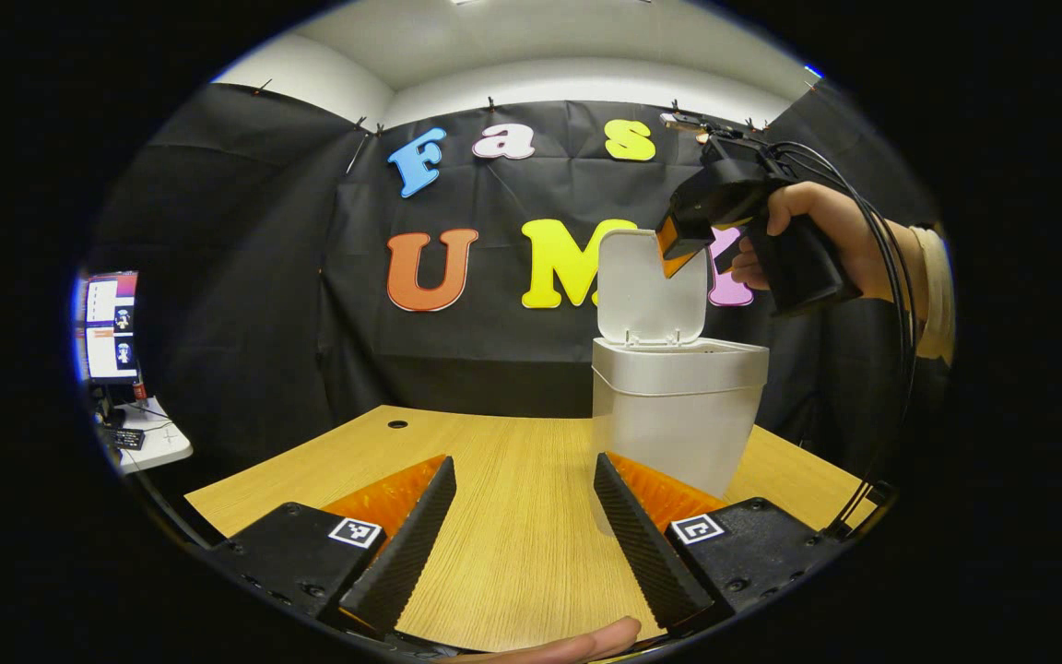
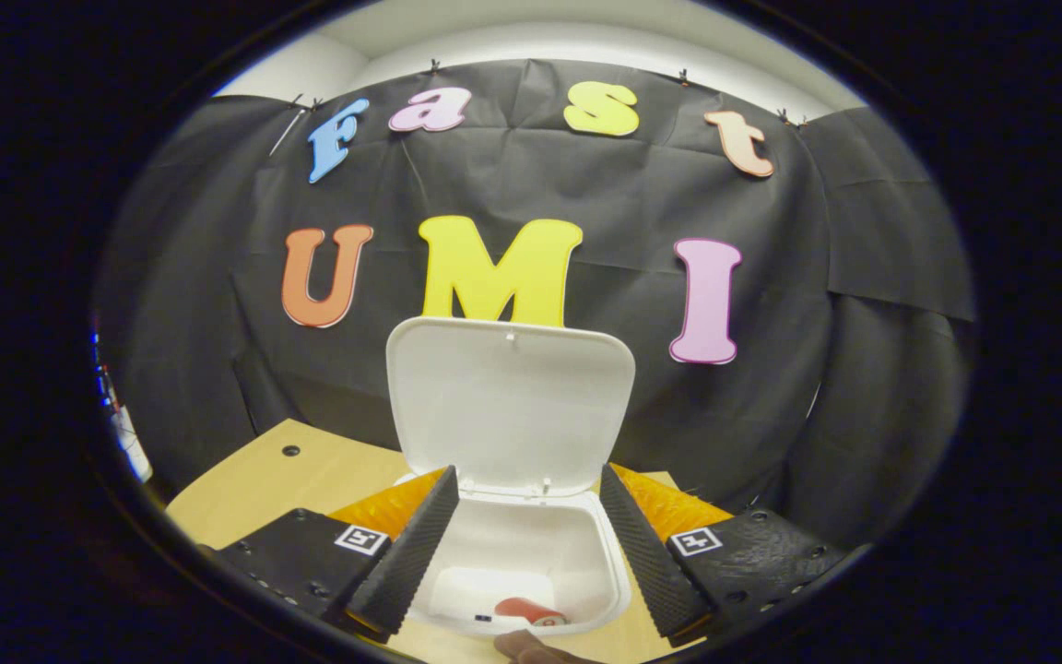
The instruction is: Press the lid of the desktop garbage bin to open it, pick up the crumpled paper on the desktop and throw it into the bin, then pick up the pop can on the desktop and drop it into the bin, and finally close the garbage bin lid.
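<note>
Two grippers, both with jaws spread and nothing between them. Item one: white desktop garbage bin (image 1: 674, 415), standing on the wooden desktop (image 1: 494, 480), its lid (image 1: 646, 290) hinged upright. Item two: right gripper (image 1: 674, 249), which we hold in a hand (image 1: 826, 235) above the open bin, beside the raised lid. Item three: left gripper (image 1: 522, 535), which we keep low over the desktop, near the bin's base. Item four, from the right gripper view: pop can (image 2: 531, 610), red, lying at the bottom of the bin; we cannot tell the crumpled paper apart there. Item five: monitor (image 1: 112, 327) at far left.
</note>
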`<state>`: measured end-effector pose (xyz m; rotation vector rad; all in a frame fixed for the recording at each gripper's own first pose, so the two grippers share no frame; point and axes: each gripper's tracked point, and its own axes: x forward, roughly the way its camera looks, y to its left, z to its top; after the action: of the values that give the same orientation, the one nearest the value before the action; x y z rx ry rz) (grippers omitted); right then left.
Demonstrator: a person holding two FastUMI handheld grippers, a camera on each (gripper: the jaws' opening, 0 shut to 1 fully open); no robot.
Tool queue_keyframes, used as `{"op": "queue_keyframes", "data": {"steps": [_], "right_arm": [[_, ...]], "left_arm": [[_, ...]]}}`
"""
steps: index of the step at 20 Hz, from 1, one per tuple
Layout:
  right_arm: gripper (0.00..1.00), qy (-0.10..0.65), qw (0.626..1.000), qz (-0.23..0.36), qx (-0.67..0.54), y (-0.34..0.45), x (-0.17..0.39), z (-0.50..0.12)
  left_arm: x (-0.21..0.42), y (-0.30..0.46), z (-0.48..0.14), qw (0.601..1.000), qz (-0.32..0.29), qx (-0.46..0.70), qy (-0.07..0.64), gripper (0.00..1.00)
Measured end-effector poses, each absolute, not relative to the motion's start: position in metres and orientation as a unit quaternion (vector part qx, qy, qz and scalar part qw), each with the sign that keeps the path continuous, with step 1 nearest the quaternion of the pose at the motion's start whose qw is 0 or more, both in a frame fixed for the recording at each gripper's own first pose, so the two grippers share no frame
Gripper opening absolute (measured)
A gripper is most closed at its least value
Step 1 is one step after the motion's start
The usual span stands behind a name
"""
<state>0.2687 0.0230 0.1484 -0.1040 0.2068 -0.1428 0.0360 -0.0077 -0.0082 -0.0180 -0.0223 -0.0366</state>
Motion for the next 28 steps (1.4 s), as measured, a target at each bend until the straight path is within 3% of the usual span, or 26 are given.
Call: {"op": "queue_keyframes", "data": {"steps": [8,14,22,25,28], "right_arm": [[0.95,0.038,0.995,-0.079,-0.047,0.021,0.275,0.217],[0.95,-0.049,0.997,-0.053,-0.028,0.045,0.298,0.27],[0.94,-0.02,0.995,-0.099,-0.019,0.05,0.364,0.264],[0.94,0.031,0.993,-0.117,-0.003,0.04,0.38,0.243],[0.98,0.053,0.993,-0.103,0.005,0.04,0.384,0.231]], "left_arm": [[0.037,-0.009,-0.004,1.0,-0.023,-0.011,-0.011,0.98],[0.036,-0.015,-0.006,0.999,-0.04,-0.006,-0.009,0.98],[0.041,-0.017,-0.01,0.999,-0.045,-0.007,0.001,0.98],[0.041,-0.015,-0.014,0.999,-0.046,-0.016,0.011,0.98],[0.036,-0.017,-0.011,0.998,-0.052,-0.023,0.013,0.98]]}}
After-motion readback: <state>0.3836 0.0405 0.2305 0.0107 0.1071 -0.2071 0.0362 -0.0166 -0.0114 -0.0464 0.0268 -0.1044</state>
